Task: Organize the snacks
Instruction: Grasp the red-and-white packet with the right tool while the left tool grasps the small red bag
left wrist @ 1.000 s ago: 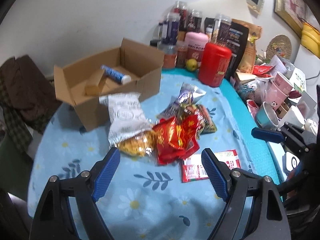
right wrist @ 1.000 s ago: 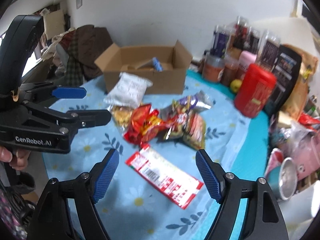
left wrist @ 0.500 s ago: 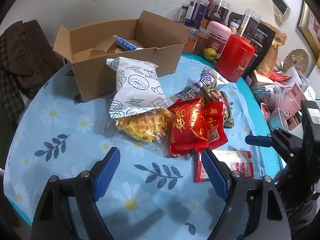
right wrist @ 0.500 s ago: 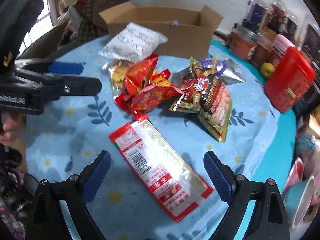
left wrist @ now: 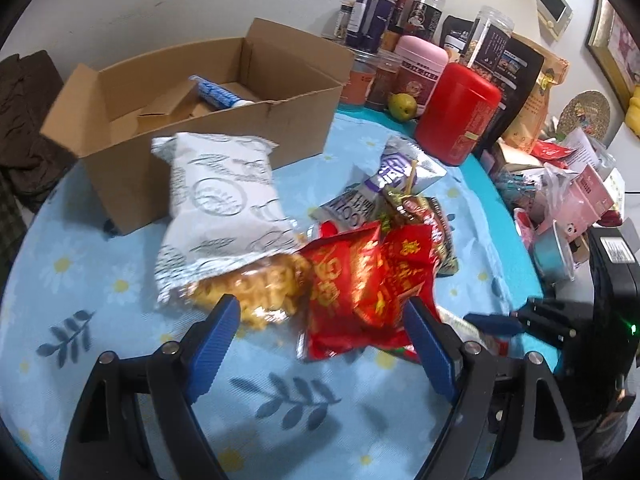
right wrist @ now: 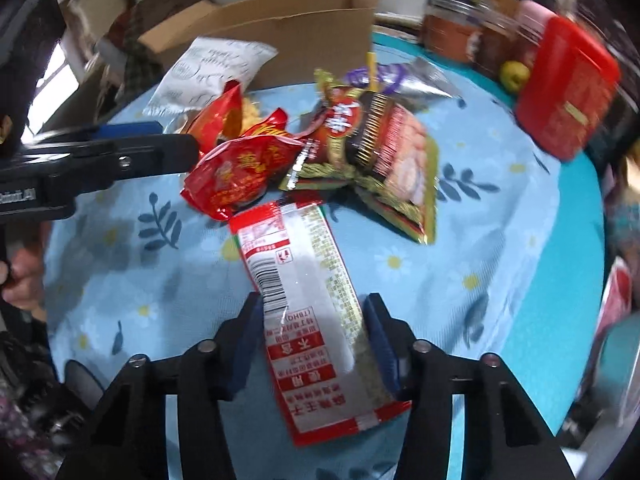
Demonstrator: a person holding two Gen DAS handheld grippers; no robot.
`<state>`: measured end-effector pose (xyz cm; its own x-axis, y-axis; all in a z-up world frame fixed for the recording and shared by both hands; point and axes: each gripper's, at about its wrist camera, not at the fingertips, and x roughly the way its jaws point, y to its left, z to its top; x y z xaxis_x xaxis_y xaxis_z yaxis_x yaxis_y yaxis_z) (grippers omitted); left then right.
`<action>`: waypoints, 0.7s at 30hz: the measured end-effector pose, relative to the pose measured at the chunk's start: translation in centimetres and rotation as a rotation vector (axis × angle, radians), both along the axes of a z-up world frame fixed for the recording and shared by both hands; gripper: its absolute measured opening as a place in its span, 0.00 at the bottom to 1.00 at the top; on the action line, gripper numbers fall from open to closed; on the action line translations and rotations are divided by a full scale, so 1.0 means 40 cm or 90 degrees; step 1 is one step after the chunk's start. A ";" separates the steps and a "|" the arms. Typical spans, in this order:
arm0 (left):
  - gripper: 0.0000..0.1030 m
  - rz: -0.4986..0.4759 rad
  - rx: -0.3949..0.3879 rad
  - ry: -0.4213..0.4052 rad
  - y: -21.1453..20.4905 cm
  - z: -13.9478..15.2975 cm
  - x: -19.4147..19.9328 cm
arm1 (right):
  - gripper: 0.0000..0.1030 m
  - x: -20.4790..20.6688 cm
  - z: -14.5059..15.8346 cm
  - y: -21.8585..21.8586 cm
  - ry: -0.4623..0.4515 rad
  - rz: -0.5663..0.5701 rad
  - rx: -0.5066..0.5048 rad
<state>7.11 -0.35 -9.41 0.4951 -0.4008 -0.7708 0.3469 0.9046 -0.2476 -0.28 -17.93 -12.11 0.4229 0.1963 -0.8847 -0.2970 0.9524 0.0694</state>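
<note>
R gripper [right wrist: 314, 344] is straddling the flat red-edged sachet [right wrist: 308, 304] lying on the blue floral tablecloth [right wrist: 500, 264]; jaws have just been closing across its short width, long axis running straight fwd. L gripper [left wrist: 322, 338] is hanging wide apart, empty, by the red snack bags [left wrist: 360, 280].

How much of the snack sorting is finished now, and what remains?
Done: only a blue-and-white tube lies in the brown cardboard box. In hand: the right hand-held gripper has just been closing around the long red-and-silver packet. Left: the white bag and red bags remain on the tablecloth.
</note>
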 end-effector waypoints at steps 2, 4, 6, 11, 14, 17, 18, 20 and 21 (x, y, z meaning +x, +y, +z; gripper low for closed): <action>0.81 -0.004 0.000 -0.005 -0.012 -0.005 0.009 | 0.46 -0.010 0.003 -0.008 -0.001 -0.016 0.009; 0.71 -0.011 -0.001 -0.009 -0.023 -0.009 0.013 | 0.45 -0.027 0.004 -0.018 0.000 -0.036 0.024; 0.55 -0.017 -0.002 -0.002 -0.032 -0.018 0.021 | 0.45 -0.031 0.005 -0.027 0.000 -0.053 0.035; 0.38 -0.034 -0.022 0.021 -0.051 -0.043 0.041 | 0.45 -0.045 0.008 -0.042 -0.006 -0.088 0.049; 0.35 -0.044 -0.005 0.011 -0.060 -0.036 0.031 | 0.44 -0.050 0.011 -0.050 -0.011 -0.103 0.043; 0.34 -0.052 -0.004 0.023 -0.052 -0.033 0.015 | 0.44 -0.066 0.015 -0.054 -0.014 -0.114 0.042; 0.34 -0.053 -0.004 0.027 -0.048 -0.033 0.007 | 0.44 -0.071 0.017 -0.052 -0.015 -0.116 0.043; 0.34 -0.057 0.004 0.033 -0.039 -0.031 -0.016 | 0.43 -0.071 0.018 -0.049 -0.018 -0.119 0.040; 0.34 -0.058 0.008 0.034 -0.036 -0.031 -0.026 | 0.43 -0.072 0.019 -0.046 -0.021 -0.119 0.036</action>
<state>6.06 -1.80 -10.64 0.4150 -0.4316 -0.8009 0.4138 0.8736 -0.2563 -3.18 -19.77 -11.35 0.4851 0.1609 -0.8595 -0.1180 0.9860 0.1180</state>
